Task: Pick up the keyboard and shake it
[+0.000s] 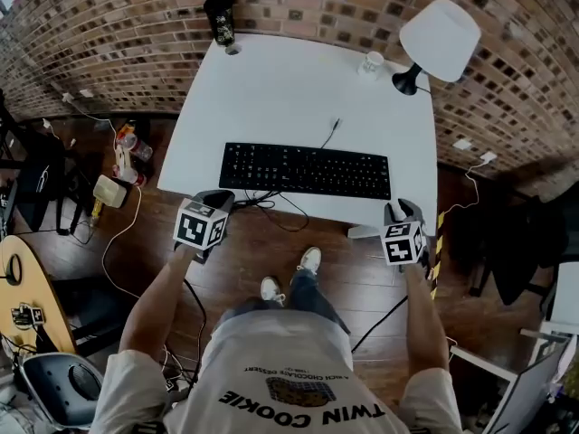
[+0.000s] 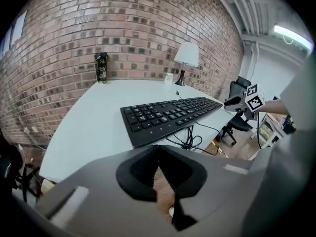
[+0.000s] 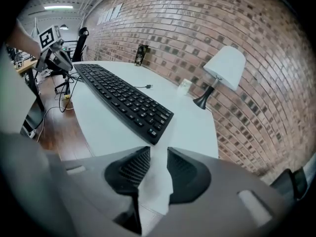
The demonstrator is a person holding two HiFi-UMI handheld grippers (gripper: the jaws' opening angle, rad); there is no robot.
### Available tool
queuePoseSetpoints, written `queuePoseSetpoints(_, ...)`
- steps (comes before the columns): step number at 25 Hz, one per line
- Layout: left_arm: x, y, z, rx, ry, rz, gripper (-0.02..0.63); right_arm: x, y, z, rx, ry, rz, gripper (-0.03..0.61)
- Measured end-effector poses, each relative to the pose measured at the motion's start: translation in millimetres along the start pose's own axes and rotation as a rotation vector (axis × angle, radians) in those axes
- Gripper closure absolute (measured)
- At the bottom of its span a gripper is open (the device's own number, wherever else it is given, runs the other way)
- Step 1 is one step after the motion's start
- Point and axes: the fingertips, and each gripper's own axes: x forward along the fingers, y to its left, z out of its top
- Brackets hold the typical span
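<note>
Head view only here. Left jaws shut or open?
Observer: Left gripper is shut, empty.
Operator: Right one?
Observer: Right gripper jaws stand apart; only table shows through the gap.
Operator: Keyboard in either grip?
Observer: No, keyboard lies ahead of both, between neither pair of jaws.

A: Where is there room round the keyboard [image 1: 306, 170]?
B: Bare counter [image 1: 271, 89] lies at both its ends, with a wide stretch behind it.
A: And in the way?
B: A cable tangle [image 1: 262, 204] hangs off the front edge by its left end, possibly touching it. The lamp [image 1: 439, 34], cup [image 1: 373, 62] and dark can [image 1: 220, 18] stand far back, well apart.
</note>
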Motion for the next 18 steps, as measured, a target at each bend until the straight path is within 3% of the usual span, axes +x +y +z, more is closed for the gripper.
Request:
queuePoseSetpoints(4,-11,-10,7,-0.02,-0.069,-0.001,0.606,-29,10,15,0.123,-0.08,0.021,0.472)
queuePoseSetpoints(8,-21,-35,13,-0.037,-0.135,-0.028,0.606,-58,46,32,0.274,-0.149,0.154,0.472)
queuePoseSetpoints(18,-50,-108,20,-0.063,-0.238,-0.094,0.607,-122,135,78,0.414,-0.256,0.373,0.472)
